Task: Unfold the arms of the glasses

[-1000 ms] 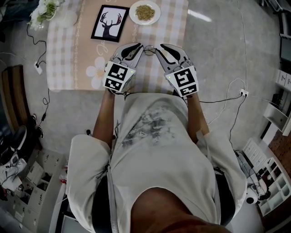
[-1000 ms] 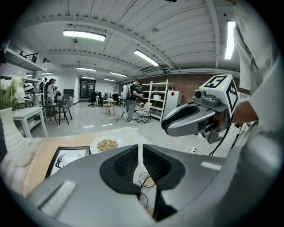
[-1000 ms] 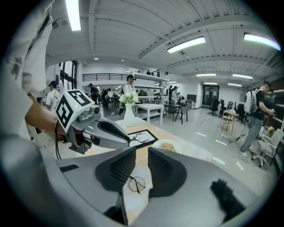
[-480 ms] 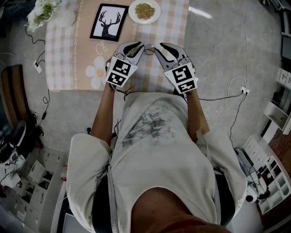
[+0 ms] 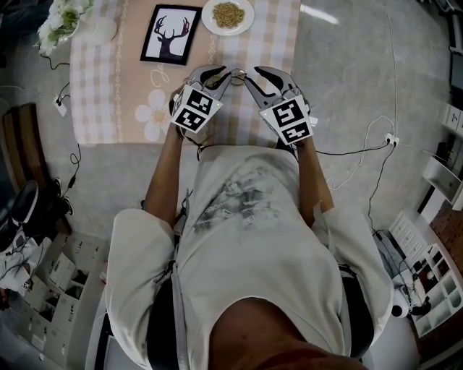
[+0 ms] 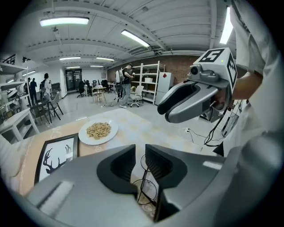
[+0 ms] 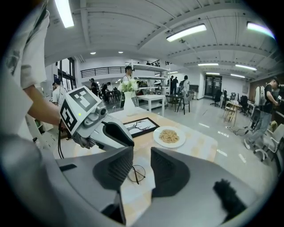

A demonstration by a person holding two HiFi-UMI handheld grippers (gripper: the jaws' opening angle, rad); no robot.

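Wire glasses [image 7: 136, 174] unheld per right gripper view; right gripper [image 7: 141, 162] jaws just opening, empty; left gripper [image 6: 140, 165] ajar.

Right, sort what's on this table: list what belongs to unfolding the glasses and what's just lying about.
For the job:
glasses
left tool
right tool

Just lying about:
framed deer picture
plate of grain-like food
vase of flowers

Checked table [image 5: 108, 101] — deer picture [image 5: 171, 35], plate [image 5: 248, 18], glasses [image 5: 236, 75], flowers [image 5: 64, 18]
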